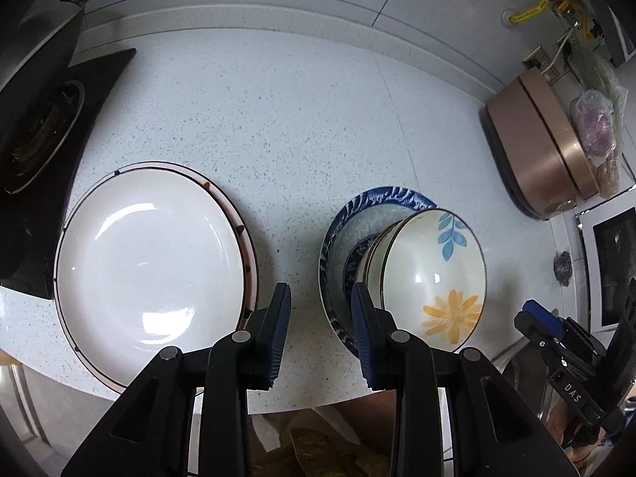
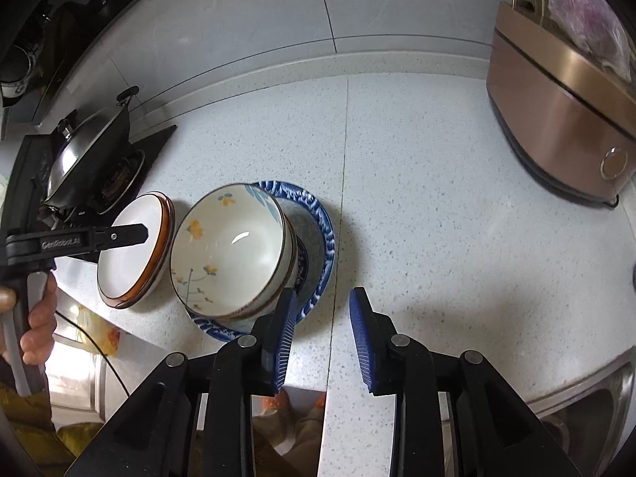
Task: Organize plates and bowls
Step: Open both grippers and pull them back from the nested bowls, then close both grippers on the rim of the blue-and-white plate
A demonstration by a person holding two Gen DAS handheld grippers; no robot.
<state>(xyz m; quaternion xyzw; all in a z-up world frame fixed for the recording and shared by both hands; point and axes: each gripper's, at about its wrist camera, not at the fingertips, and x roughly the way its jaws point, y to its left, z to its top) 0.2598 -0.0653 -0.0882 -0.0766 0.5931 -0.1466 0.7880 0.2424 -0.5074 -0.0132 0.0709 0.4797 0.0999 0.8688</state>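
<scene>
1. Right wrist view, nearest part: the right gripper (image 2: pixel 322 334) hangs over the speckled counter (image 2: pixel 417 183) with its jaws apart, and nothing is between the blue pads (image 2: pixel 363 338). Its left pad stands just beside the near rim of the blue patterned plate (image 2: pixel 324 234); whether it touches the rim I cannot tell.
2. Left wrist view, nearest part: the left gripper (image 1: pixel 322 330) also has its jaws parted with only bare counter between them. It is over the gap between the two stacks of dishes.
3. A little farther, the floral bowl (image 2: pixel 230 246) sits inside another bowl, and both rest on the blue patterned plate, tilted toward the camera.
4. To the left of this stack, close to it, lies the white plate (image 1: pixel 147 262) on top of a second plate with a brown rim.
5. A hand (image 2: pixel 37 318) holds the handle of the left gripper at the left edge.
6. Farther left is the black stove (image 2: pixel 119 167) with a covered wok (image 2: pixel 87 155).
7. Far right stands a copper-coloured cooker (image 2: pixel 556 119), a plastic bag on top of it.
</scene>
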